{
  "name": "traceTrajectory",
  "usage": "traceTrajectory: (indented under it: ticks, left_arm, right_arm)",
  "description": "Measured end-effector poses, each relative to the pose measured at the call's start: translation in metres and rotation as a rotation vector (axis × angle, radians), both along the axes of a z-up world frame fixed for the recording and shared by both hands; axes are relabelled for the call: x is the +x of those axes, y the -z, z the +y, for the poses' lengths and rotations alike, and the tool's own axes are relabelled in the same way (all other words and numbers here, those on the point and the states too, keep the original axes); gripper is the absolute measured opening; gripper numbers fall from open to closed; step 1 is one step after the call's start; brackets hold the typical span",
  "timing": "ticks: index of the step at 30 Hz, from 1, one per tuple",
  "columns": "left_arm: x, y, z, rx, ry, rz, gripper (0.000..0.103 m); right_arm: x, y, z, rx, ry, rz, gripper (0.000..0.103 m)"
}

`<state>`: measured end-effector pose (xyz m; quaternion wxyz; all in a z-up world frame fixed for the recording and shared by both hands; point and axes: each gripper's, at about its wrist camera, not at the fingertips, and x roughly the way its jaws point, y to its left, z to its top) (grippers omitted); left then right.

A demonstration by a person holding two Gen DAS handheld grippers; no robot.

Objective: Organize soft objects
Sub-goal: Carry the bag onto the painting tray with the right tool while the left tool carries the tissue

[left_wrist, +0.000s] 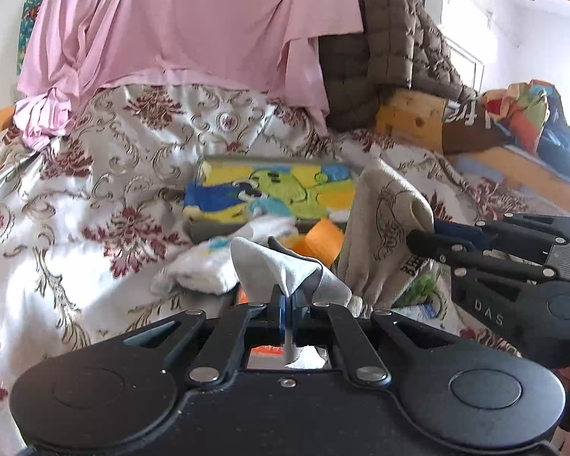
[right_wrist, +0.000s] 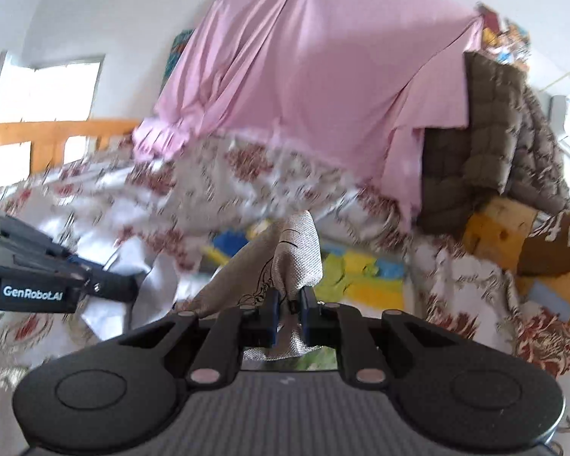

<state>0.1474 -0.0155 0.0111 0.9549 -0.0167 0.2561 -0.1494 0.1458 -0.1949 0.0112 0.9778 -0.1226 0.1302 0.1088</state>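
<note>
**Both claws pinch cloth above the bed**

The left claw [left_wrist: 287, 300] is pressed together on a grey cloth [left_wrist: 281, 266], which stands up in a peak just ahead of its tips. The right claw [right_wrist: 288, 304] is pinching a beige cloth [right_wrist: 296, 250] with a dark line drawing; its folds rise in front of this claw and hang down to its left side. In the left view the beige cloth [left_wrist: 383, 220] hangs right of the left claw, with the right claw [left_wrist: 421, 237] gripping its edge.

Each claw holds its piece by an edge, probably so the fabric can hang free and be sorted or folded apart from the pile. Whether the two pieces are joined, I cannot tell.

Beyond both claws, on the bed [left_wrist: 106, 190] with a floral cover, lie a yellow-blue mat [left_wrist: 269, 190], a white sock [left_wrist: 201, 269] and something orange [left_wrist: 323, 237]. Further behind hangs a pink sheet [left_wrist: 193, 19].
</note>
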Motion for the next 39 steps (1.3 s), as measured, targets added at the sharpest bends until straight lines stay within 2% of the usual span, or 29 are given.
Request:
traceTrajectory:
  ticks: [5,7,12,18,27,34,39]
  left_arm:
    - [0.019,-0.021,-0.003,-0.009,-0.01,-0.039,0.002]
    - [0.033,-0.029,-0.004,-0.018,-0.014,-0.052,0.002]
    - [0.084,-0.049,-0.015,-0.005,-0.022,-0.098,0.002]
    - [0.163,-0.06,-0.039,-0.019,-0.014,-0.108,0.002]
    - [0.265,-0.026,-0.083,-0.06,-0.042,-0.002,0.002]
    - [0.294,0.007,-0.107,-0.006,-0.011,0.105,0.002]
    - [0.3,0.025,-0.109,0.011,-0.012,0.169,0.002]
  right_arm:
    - [0.032,-0.017,-0.019,0.071,0.052,-0.096,0.013]
    - [0.053,-0.021,-0.03,0.117,0.056,-0.103,0.013]
    - [0.115,-0.022,-0.063,0.266,0.094,-0.059,0.013]
    - [0.177,-0.007,-0.094,0.38,0.166,0.019,0.013]
    - [0.23,0.023,-0.137,0.512,0.283,0.131,0.013]
    - [0.253,0.04,-0.13,0.417,0.287,0.278,0.014]
    - [0.257,0.046,-0.124,0.4,0.293,0.343,0.015]
